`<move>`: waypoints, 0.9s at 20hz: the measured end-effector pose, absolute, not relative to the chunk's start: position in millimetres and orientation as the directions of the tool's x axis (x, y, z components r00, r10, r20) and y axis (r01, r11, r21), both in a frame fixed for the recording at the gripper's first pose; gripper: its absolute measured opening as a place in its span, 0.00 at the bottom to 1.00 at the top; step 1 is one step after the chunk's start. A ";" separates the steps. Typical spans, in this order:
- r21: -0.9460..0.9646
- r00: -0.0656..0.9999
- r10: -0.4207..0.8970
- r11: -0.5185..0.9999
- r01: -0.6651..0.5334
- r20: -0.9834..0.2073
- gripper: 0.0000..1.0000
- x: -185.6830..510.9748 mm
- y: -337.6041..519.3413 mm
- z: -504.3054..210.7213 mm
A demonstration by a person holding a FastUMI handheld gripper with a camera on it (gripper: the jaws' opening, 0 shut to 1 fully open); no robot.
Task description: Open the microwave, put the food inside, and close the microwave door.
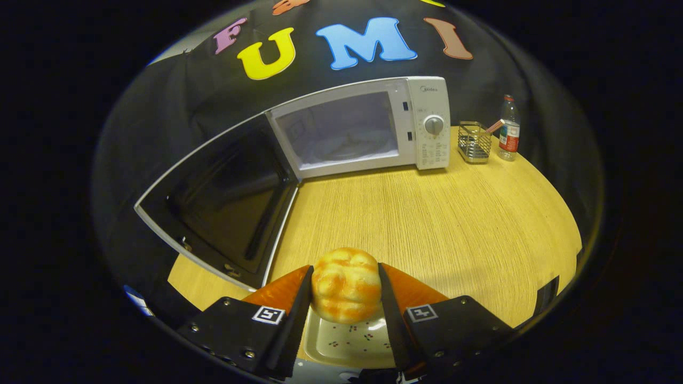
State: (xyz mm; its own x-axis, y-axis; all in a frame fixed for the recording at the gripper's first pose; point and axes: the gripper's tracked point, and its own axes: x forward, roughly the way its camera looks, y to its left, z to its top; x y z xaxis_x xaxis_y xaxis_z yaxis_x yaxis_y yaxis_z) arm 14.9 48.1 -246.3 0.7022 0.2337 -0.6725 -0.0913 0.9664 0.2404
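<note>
While the bread roll [346, 285] sits clamped between both fingers [291, 304] of the gripper [344, 298], it hangs above a small patterned plate [347, 344] on the wooden table [427, 224]. Beyond stands the microwave [368, 128], its door [224, 205] swung wide open.

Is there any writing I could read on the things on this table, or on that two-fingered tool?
"Midea": faint brand mark on the microwave, above its dial.
Print below the dial: too small to read.
Label on the bottle: too blurred to read.
Square markers on the gripper, which is shut on the bread roll: patterns, no words.
</note>
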 end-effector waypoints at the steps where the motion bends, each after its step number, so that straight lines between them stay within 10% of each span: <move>1: 0.251 0.718 0.240 0.963 -0.094 -0.654 0.68 24.0 50.4 -240.2; 18: 0.428 0.862 0.253 0.902 -0.047 -0.439 0.68 177.3 76.6 -198.1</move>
